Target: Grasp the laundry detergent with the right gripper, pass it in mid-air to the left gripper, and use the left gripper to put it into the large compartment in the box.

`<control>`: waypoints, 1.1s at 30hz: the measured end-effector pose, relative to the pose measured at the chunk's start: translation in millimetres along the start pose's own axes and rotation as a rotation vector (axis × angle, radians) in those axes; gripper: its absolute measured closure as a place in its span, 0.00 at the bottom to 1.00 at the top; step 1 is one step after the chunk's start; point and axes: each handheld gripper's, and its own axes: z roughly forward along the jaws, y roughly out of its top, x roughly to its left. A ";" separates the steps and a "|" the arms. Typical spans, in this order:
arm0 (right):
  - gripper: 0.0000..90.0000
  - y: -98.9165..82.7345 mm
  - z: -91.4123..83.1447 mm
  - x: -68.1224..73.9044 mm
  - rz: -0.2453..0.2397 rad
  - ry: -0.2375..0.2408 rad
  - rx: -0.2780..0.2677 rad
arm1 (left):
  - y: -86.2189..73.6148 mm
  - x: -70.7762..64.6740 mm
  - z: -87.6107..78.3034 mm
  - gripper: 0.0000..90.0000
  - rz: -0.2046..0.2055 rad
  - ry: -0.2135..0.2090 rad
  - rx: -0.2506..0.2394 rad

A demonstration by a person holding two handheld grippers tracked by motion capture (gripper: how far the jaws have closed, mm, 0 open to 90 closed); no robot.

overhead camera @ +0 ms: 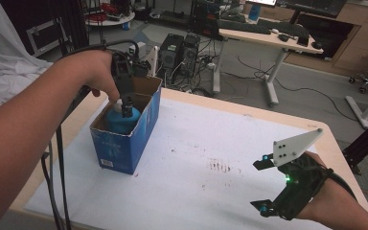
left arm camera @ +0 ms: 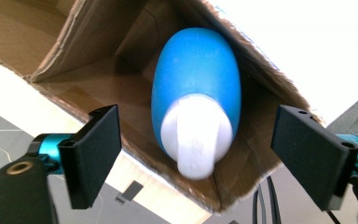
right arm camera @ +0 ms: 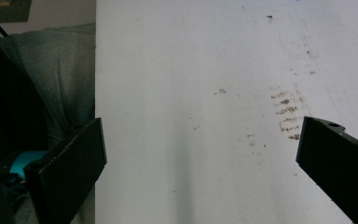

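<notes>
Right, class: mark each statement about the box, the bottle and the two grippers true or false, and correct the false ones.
1. The blue bottle stands inside the cardboard box. True.
2. The left gripper is clamped on the bottle's white cap. False: its jaws stand apart on either side of the cap, not touching it.
3. The right gripper holds a sponge. False: its jaws are open with nothing between them, above the white table cover.
4. The box's top is open. True.
5. The box lies on its side. False: it stands upright with its opening facing up.
</notes>
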 end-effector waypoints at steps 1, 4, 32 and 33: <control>0.01 0.3 -1.2 -0.5 0.001 0.000 0.004 | 0.0 -1.3 -3.2 0.18 0.007 -0.001 -0.003; 0.01 1.5 -6.1 -2.7 0.001 -0.003 0.023 | 1.2 -7.1 -13.2 0.18 0.041 -0.009 -0.014; 0.01 5.9 -80.1 -35.0 0.001 -0.041 0.428 | 53.8 -105.8 -39.4 0.03 0.458 -0.088 0.009; 0.01 6.9 -83.0 -34.9 0.007 -0.044 0.437 | 55.6 -108.4 -39.5 0.03 0.466 -0.086 0.013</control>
